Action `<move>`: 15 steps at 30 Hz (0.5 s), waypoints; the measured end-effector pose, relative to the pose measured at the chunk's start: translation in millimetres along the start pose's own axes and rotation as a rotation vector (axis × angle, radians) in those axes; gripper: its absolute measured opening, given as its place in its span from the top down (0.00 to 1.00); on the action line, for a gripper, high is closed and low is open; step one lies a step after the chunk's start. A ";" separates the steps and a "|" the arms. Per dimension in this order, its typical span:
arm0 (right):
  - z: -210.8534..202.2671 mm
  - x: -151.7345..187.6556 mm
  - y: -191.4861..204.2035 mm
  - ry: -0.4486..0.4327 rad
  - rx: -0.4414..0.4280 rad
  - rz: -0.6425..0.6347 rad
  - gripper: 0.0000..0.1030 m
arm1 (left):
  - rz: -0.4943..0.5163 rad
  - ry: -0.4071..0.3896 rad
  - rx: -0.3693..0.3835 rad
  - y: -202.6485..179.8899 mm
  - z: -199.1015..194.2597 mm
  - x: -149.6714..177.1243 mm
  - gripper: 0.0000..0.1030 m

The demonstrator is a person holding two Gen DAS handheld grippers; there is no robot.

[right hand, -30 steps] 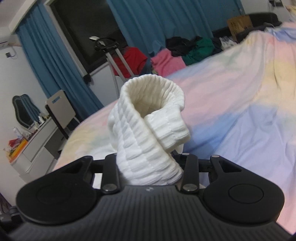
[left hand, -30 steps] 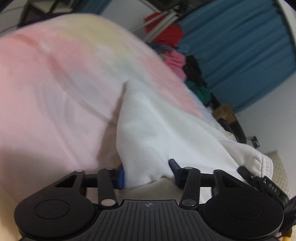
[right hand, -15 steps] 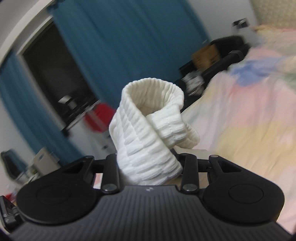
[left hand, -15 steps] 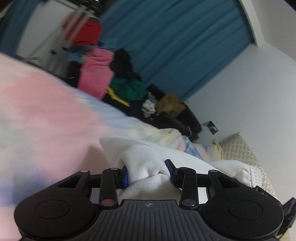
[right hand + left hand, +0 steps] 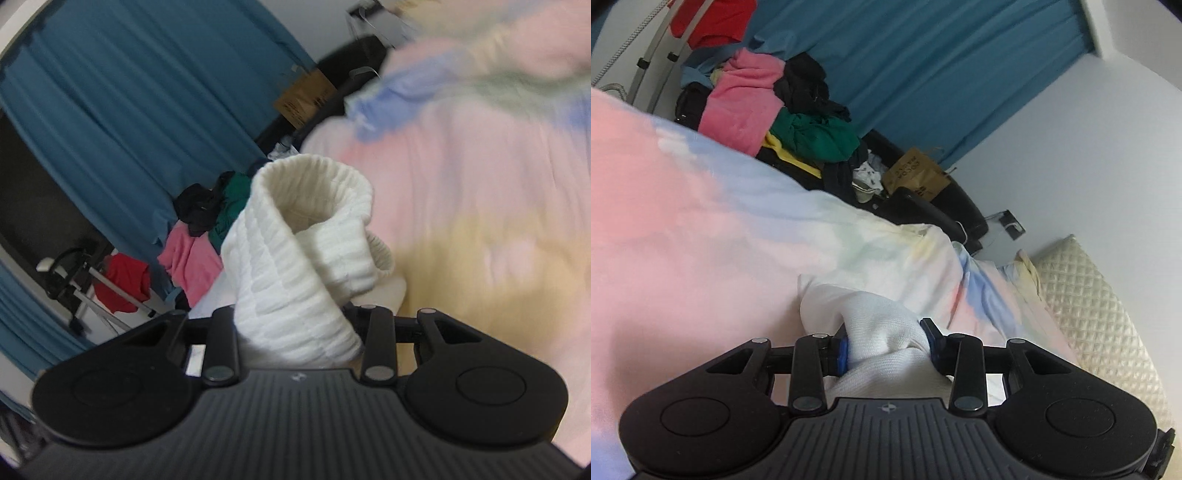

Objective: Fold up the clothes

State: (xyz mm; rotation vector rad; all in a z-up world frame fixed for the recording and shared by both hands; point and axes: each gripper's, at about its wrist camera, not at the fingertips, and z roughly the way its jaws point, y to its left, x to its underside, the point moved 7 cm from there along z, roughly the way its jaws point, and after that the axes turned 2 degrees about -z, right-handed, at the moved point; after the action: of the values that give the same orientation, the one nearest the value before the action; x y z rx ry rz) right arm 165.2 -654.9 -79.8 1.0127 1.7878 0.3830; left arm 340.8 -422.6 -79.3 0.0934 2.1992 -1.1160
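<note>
Both grips hold, and the views have swung across the bed!
Left hand-held gripper [image 5: 886, 341] stays clamped on the white garment [image 5: 882, 328]; right hand-held gripper [image 5: 295, 321] pinches its ribbed cuff [image 5: 295, 266] above the pastel bedspread [image 5: 701, 240].

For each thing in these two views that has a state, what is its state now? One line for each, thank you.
Left claw: shut on bunched white garment.
Right claw: shut on ribbed cuff, which stands up in a loop.
Blue curtain: drawn closed.
Clothes pile: unfolded, heaped.
Pastel bedcover: spread, rumpled near the pillow.
</note>
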 end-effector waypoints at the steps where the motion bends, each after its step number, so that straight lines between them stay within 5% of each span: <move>1: -2.1 11.6 -10.4 0.001 -0.012 0.025 0.63 | -0.005 0.001 0.012 11.7 -2.1 6.3 0.62; 6: -12.4 73.4 -58.2 0.060 0.047 0.167 0.63 | -0.098 0.069 -0.040 69.1 -13.3 38.1 0.78; 9: -12.6 105.7 -87.9 0.090 0.092 0.256 0.60 | -0.045 0.103 -0.112 89.2 -19.0 49.0 0.77; 15: -20.5 104.2 -74.9 0.138 0.146 0.213 0.51 | 0.075 0.089 -0.166 61.3 -46.1 40.9 0.80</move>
State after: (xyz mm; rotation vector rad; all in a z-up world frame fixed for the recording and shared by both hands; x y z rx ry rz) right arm 97.6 -614.7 -183.3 1.3130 1.8574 0.4685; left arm 305.7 -358.7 -126.6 0.1541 2.3382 -0.9006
